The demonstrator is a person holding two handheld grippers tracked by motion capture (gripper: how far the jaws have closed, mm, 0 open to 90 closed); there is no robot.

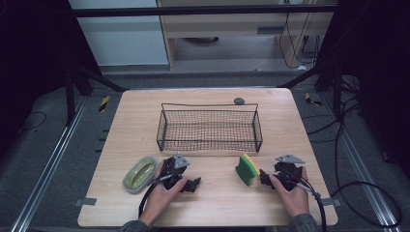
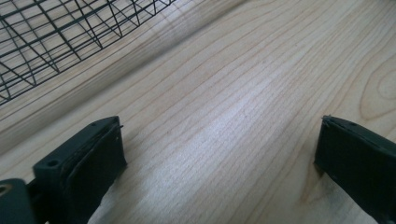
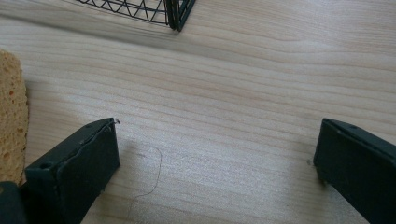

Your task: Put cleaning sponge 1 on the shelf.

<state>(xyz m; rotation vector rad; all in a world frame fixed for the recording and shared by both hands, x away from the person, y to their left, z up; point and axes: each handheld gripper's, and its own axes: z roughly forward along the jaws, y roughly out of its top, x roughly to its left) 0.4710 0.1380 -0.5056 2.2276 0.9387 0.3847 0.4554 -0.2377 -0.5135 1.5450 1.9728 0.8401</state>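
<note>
standing on edge beside the wide-open right gripper [image 1: 265, 178], the sponge [image 1: 245, 169] runs toward the basket [image 1: 209, 129].

Cut off at the left edge of the right gripper view: sponge [image 3: 11, 116], just a yellow porous strip in frame. Cropped at the top of both gripper views: wire basket [image 2: 56, 37], a corner of mesh apiece. Too small to identify: grey lump [image 1: 239, 101] on the worktop [image 1: 212, 203] beyond the basket's far rim. Partly covered by the person's fingers in the high view: left hand-held gripper [image 1: 191, 183] and right hand-held gripper [image 1: 265, 178]. Forearms cut by the near edge.
</note>
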